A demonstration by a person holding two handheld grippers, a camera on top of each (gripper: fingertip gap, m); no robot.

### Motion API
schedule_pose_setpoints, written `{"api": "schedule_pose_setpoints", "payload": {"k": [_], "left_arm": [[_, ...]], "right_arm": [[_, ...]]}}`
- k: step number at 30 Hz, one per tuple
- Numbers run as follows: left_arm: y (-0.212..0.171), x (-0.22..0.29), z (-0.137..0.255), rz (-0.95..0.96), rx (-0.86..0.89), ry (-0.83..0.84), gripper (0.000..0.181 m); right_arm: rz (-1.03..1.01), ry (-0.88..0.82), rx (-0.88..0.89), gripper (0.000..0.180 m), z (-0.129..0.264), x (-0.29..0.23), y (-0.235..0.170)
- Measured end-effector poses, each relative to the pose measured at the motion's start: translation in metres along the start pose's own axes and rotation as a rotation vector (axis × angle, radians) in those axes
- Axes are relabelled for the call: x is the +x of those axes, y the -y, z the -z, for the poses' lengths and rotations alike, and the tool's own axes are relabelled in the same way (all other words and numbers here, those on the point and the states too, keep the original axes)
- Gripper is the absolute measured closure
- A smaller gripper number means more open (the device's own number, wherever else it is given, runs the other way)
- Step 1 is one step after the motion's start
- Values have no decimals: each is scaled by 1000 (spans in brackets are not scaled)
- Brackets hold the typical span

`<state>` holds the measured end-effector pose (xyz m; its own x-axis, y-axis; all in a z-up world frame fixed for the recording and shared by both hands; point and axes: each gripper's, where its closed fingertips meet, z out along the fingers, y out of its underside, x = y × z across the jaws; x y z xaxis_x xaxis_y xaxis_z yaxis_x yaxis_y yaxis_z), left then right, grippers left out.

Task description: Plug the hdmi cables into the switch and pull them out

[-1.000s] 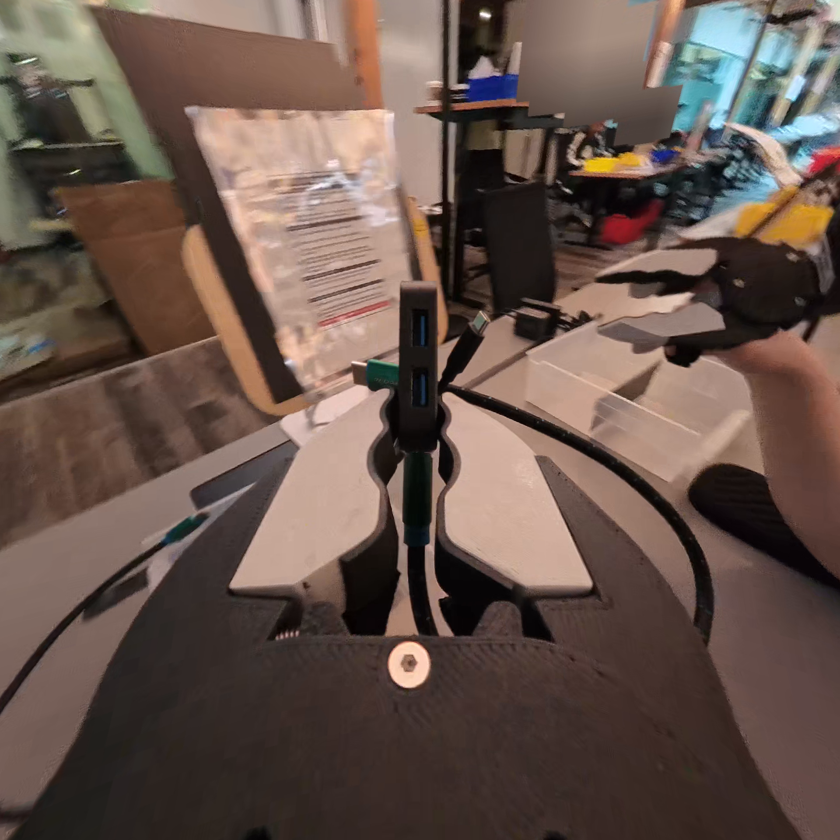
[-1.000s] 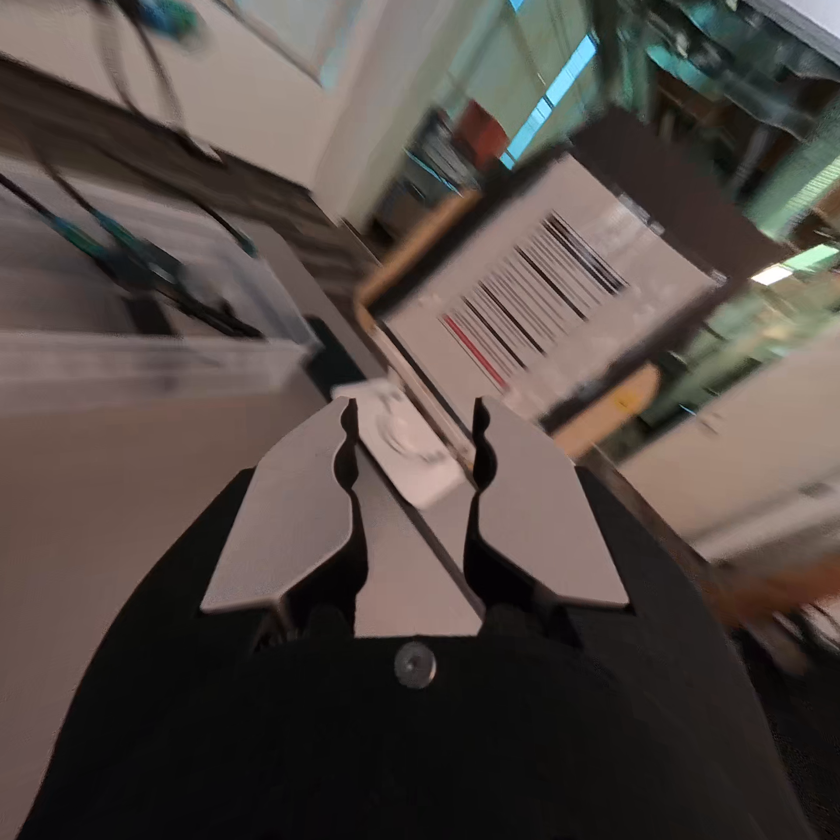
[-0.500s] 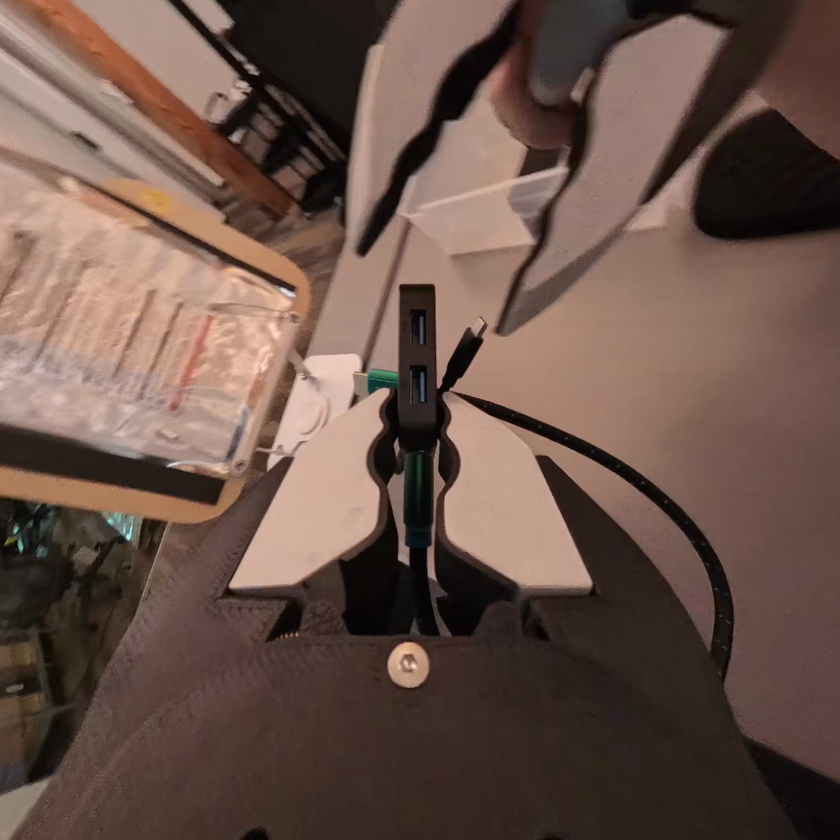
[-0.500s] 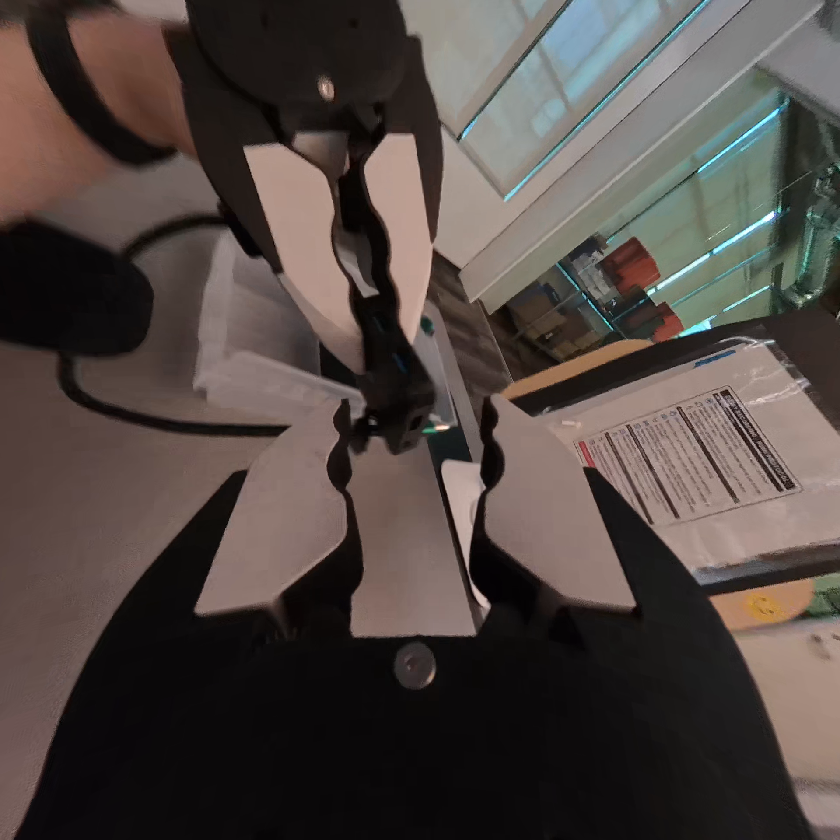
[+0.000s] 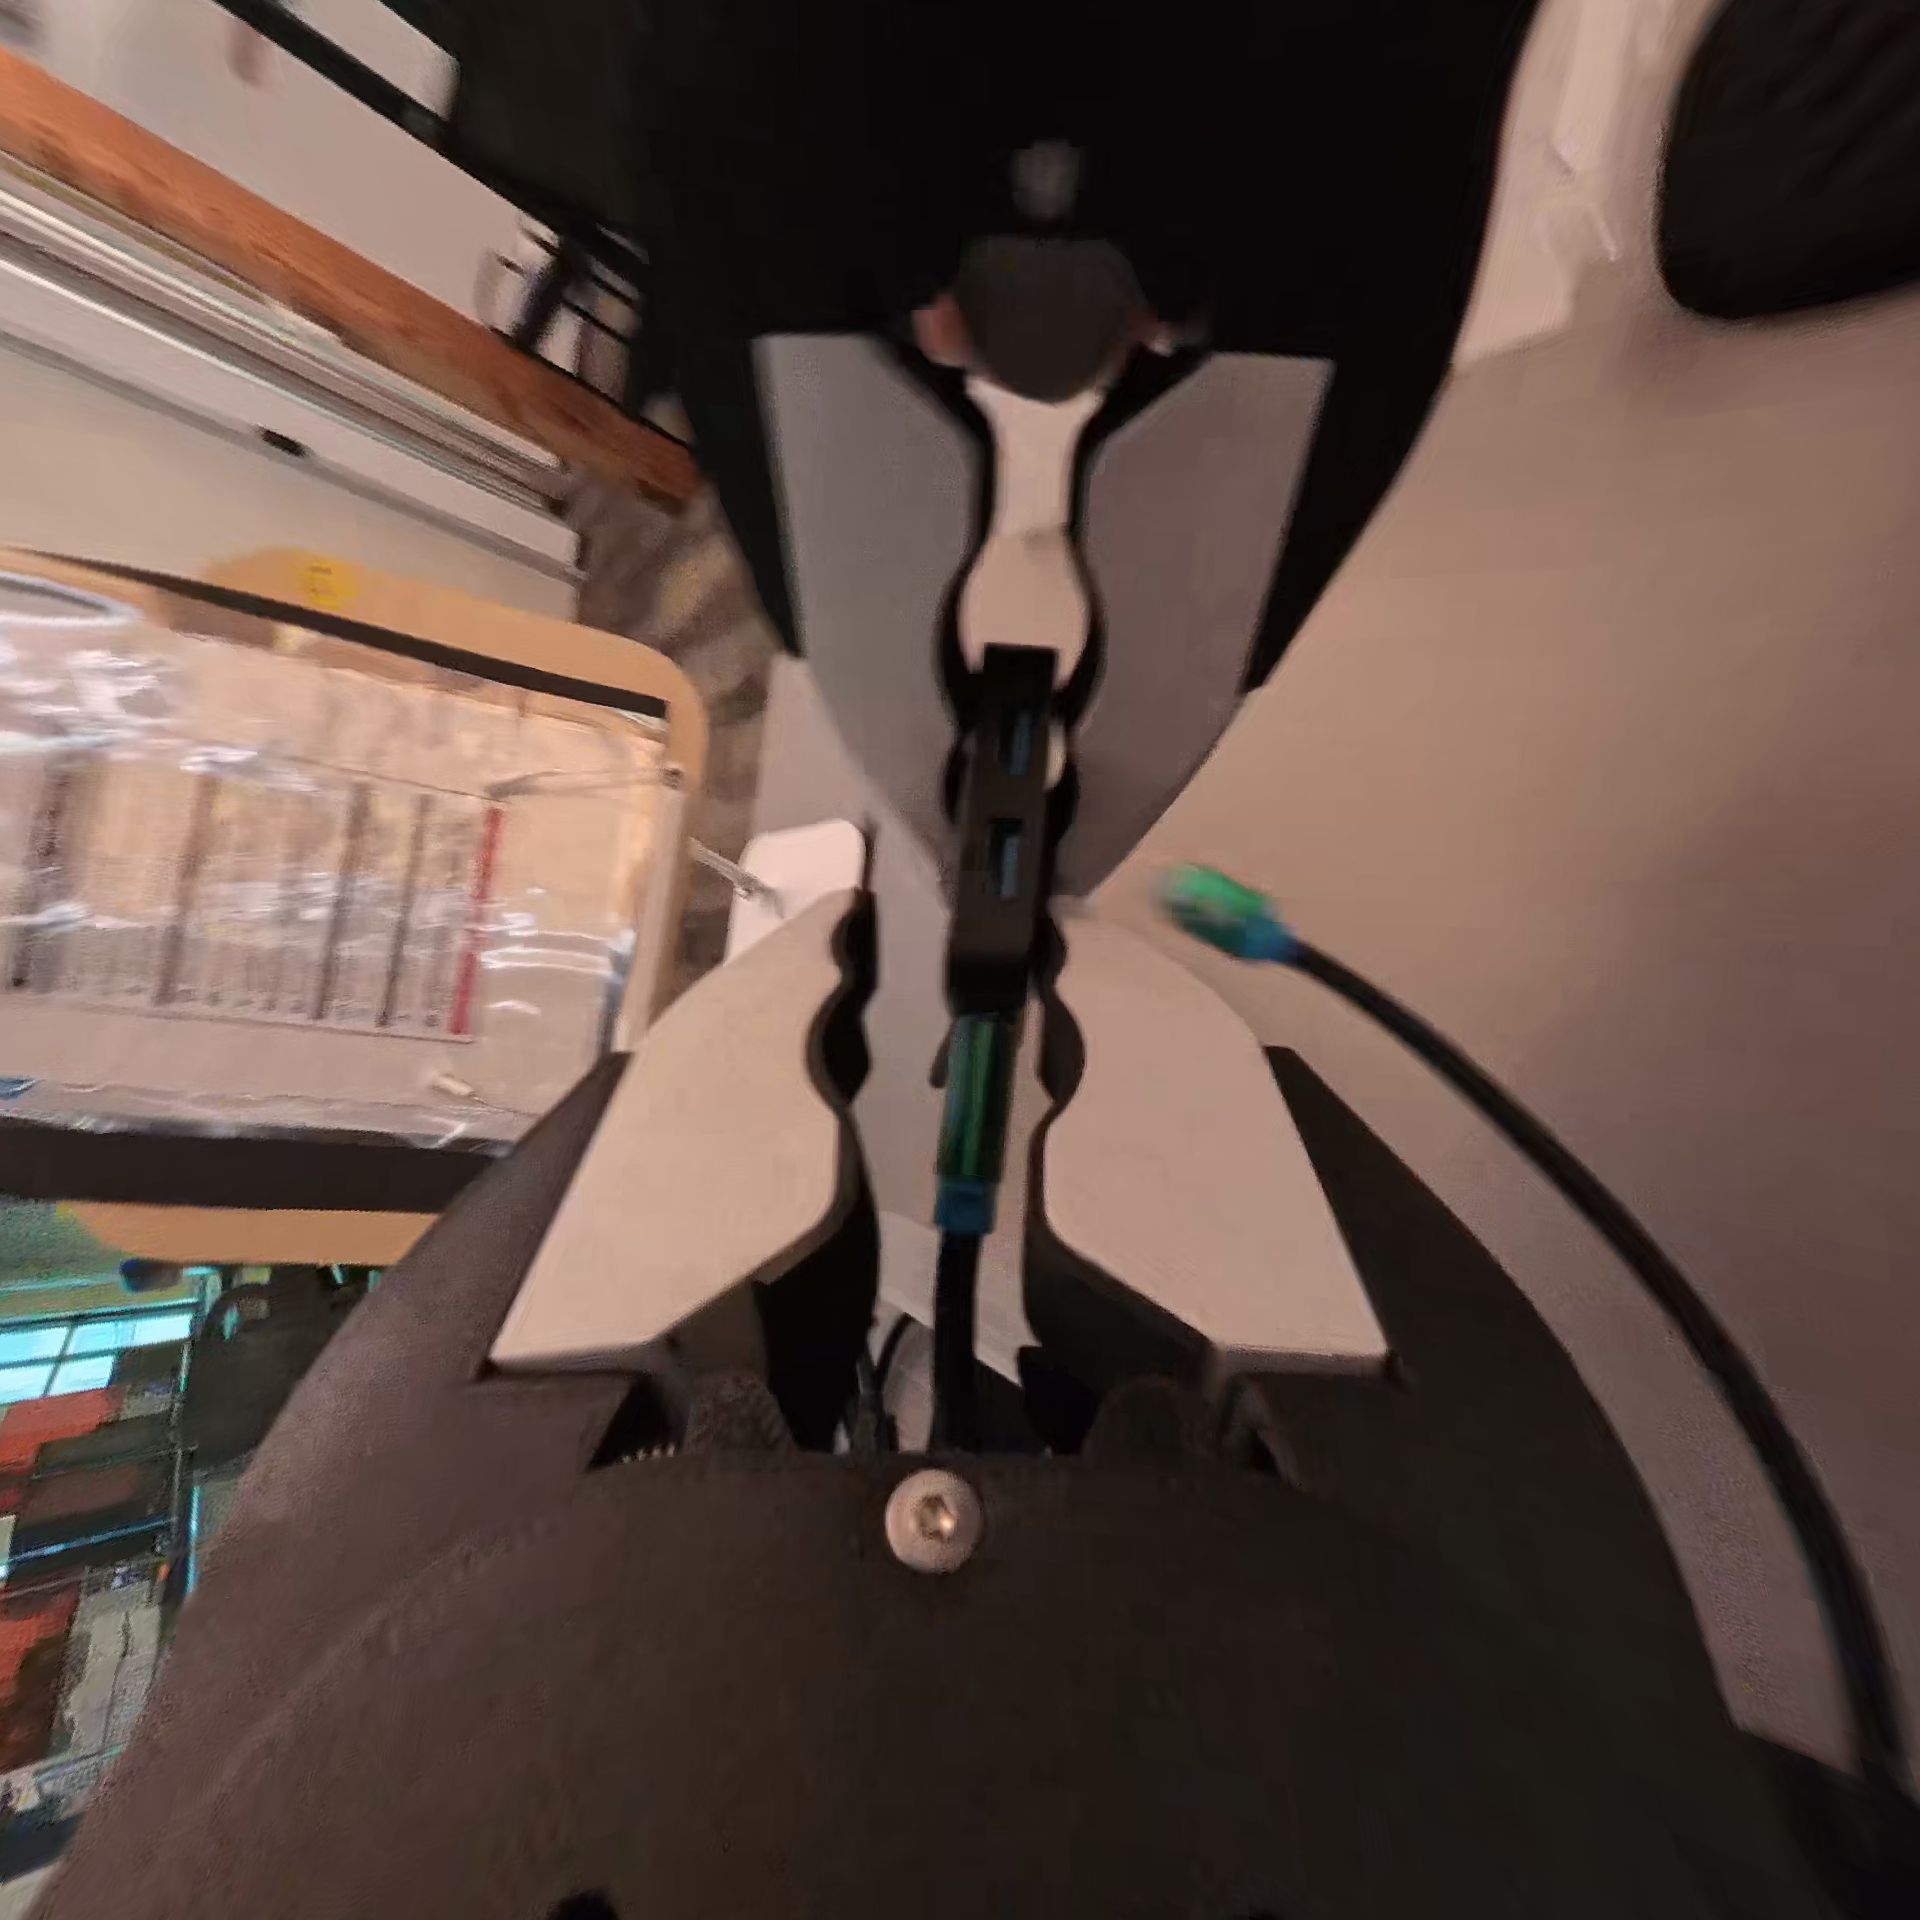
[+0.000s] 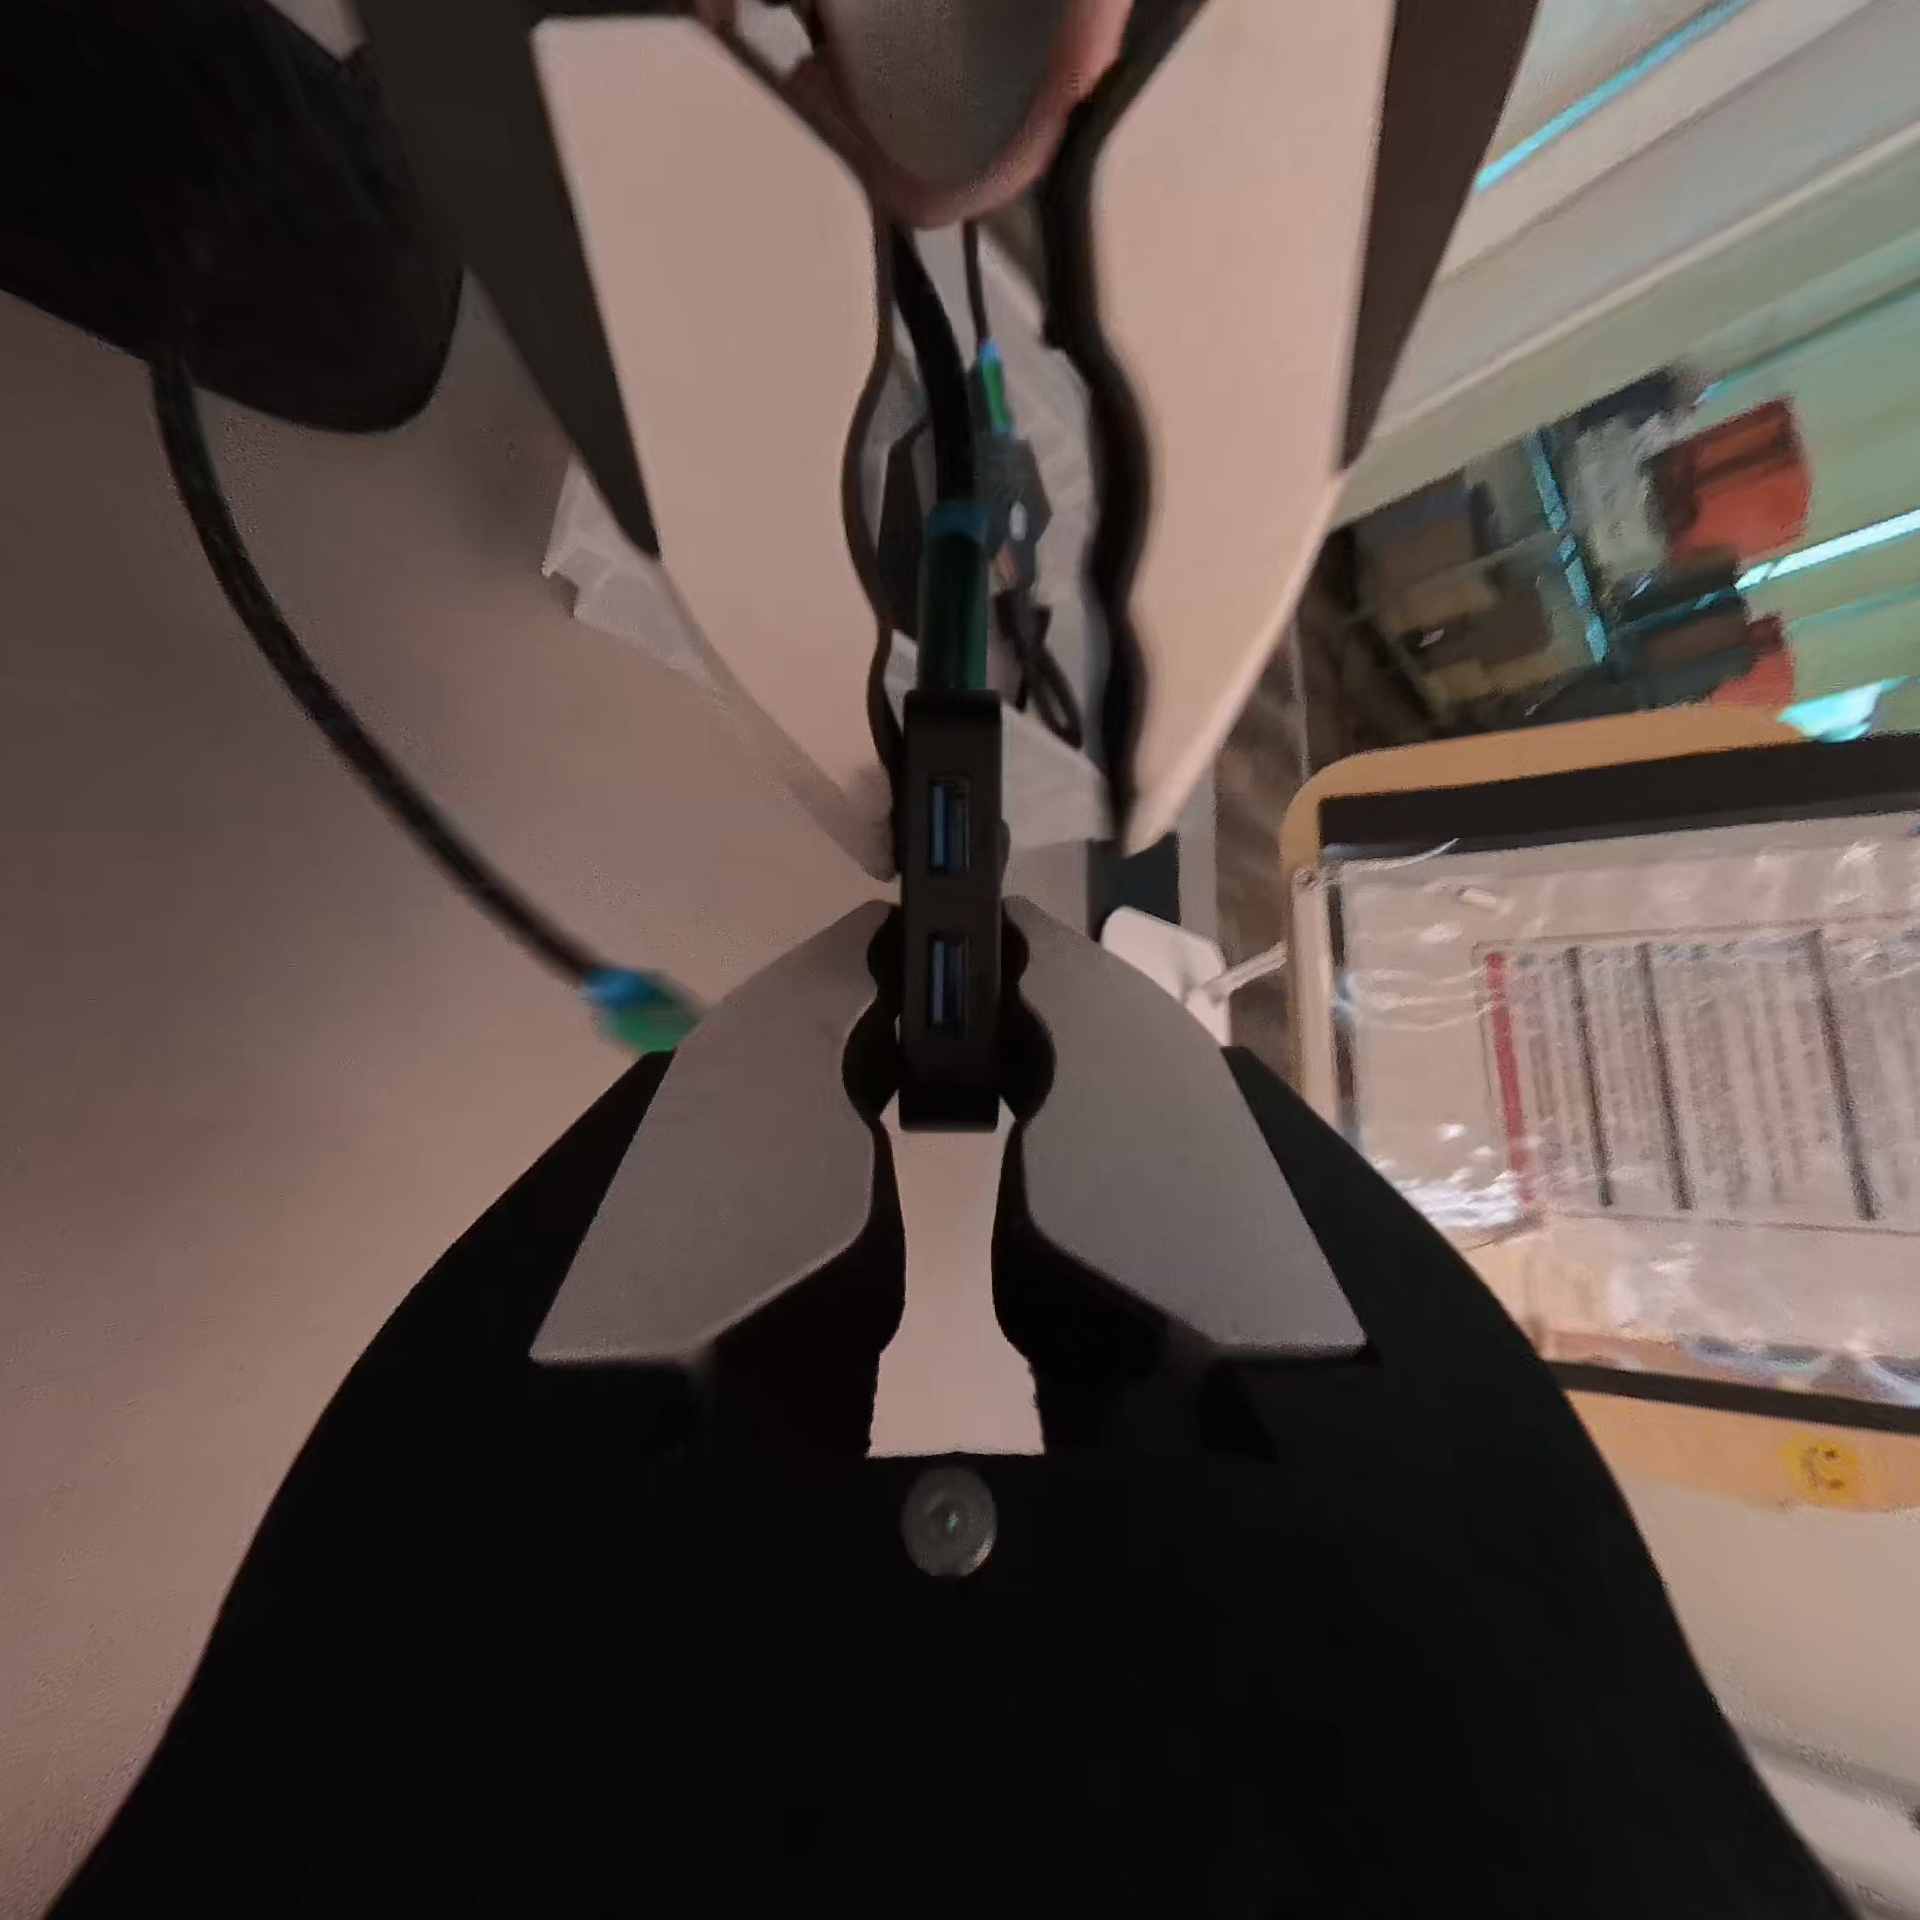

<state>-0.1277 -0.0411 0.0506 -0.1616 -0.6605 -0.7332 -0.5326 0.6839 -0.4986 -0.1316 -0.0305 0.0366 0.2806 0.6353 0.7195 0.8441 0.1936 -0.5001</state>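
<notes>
The black switch (image 5: 995,831) with two blue ports is held in the air between both grippers. My right gripper (image 6: 948,925) is shut on one end of the switch (image 6: 951,935); it also shows in the left wrist view (image 5: 1003,821), coming from the top. My left gripper (image 5: 951,935) is open around the other end, with a gap on its left side; the right wrist view (image 6: 1003,831) shows it open too. A green HDMI plug (image 5: 971,1101) sits in the switch's end between my left fingers. A second green plug (image 5: 1221,914) on a black cable is loose beside the switch, also in the right wrist view (image 6: 634,1013).
A sheet in a plastic sleeve on a wooden-edged board (image 5: 312,883) stands at one side, also in the right wrist view (image 6: 1662,1039). A small white object (image 5: 800,873) lies next to it. The beige table (image 5: 1558,727) lies beyond. A hand (image 6: 935,135) holds the left gripper.
My right gripper came in and shut on the switch's far end. My left gripper opened and let go of the switch. A green plug now hangs loose beside the switch.
</notes>
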Motion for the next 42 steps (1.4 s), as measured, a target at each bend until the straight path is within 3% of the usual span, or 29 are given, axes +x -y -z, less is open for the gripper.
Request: {"api": "schedule_pose_setpoints", "payload": {"k": [2,5,9,13,18,24,27,30,34,35,38,42], "left_arm": [[3,-17,14,83,56,50,125],[1,-45,44,231,158,107,106],[-1,-81,100,446,431,160,122],[-10,-101,140,545,709,195,137],[3,-63,102,438,638,-13,113],[38,-31,60,370,600,-115,105],[52,-35,60,398,718,-93,112],[59,-39,65,404,825,-54,136],[51,-30,60,355,774,-93,151],[50,-24,60,327,758,-133,166],[47,-21,56,283,677,-134,167],[42,-22,56,247,619,-93,167]], "right_arm": [[36,-47,36,165,9,8,2],[74,-134,56,164,24,23,0],[97,-222,140,165,47,38,2],[137,-289,414,165,74,42,30],[-27,-146,746,165,84,33,58],[-199,-33,1018,165,82,30,72],[-299,31,1107,165,76,30,71],[-359,71,1153,165,67,28,68],[-422,100,1150,166,56,28,61],[-419,111,1137,165,53,26,59],[-416,90,1084,160,48,28,53],[-338,3,887,150,41,32,33]]}}
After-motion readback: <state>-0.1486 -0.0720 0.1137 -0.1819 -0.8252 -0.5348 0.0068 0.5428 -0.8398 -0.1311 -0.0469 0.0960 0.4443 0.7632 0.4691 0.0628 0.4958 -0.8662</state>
